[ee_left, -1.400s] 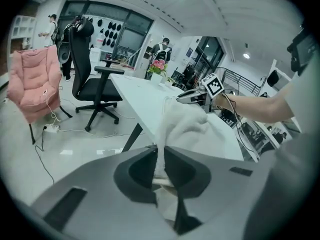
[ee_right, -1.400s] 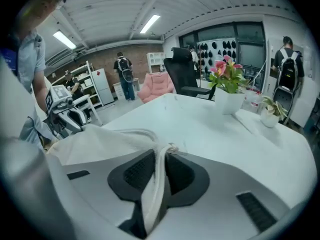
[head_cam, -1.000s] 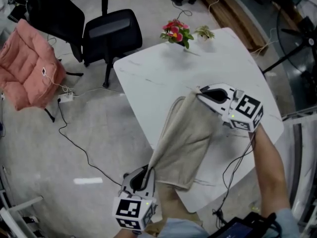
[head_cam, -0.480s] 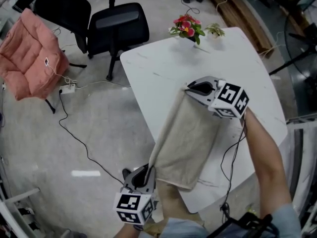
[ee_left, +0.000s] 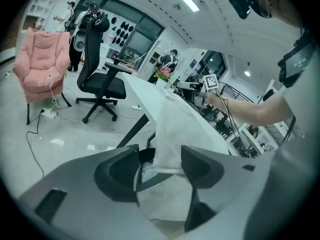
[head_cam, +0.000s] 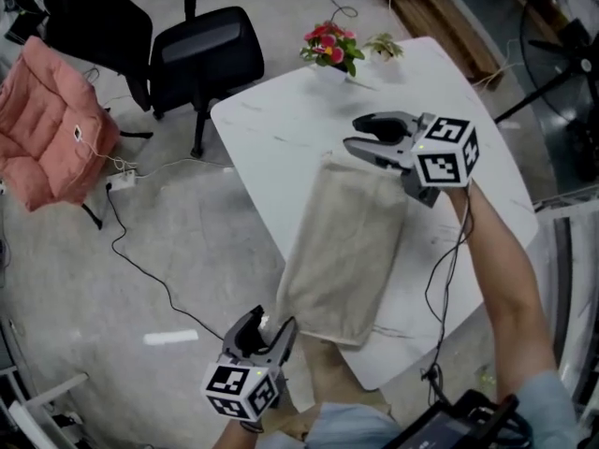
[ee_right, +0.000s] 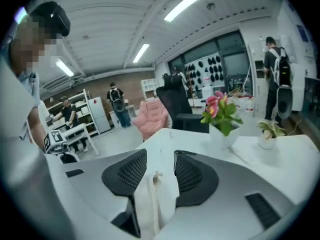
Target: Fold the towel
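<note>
Towel (head_cam: 342, 251), beige and long, lies on the white table (head_cam: 281, 138). It runs from the middle of the table toward the person. Its near end sticks out a little over the table's edge.

The right gripper (head_cam: 356, 132) is at the far end of the towel. Its jaws have just been opening and now stand wide apart. In the right gripper view, the towel's edge lies low between the jaws, but the pads do not press on it.

The left gripper (head_cam: 270, 321) is at the near end, just off the table's edge. Its jaws have just been opening too, and they are apart. In the left gripper view, the towel's end shows in the gap between them, and nothing squeezes it.

A pot of red and pink flowers (head_cam: 328, 50) stands at the far edge of the table, with a small green plant (head_cam: 384, 47) beside it. A black chair (head_cam: 206, 54) and a pink chair (head_cam: 47, 124) stand on the floor, well apart from the towel.
</note>
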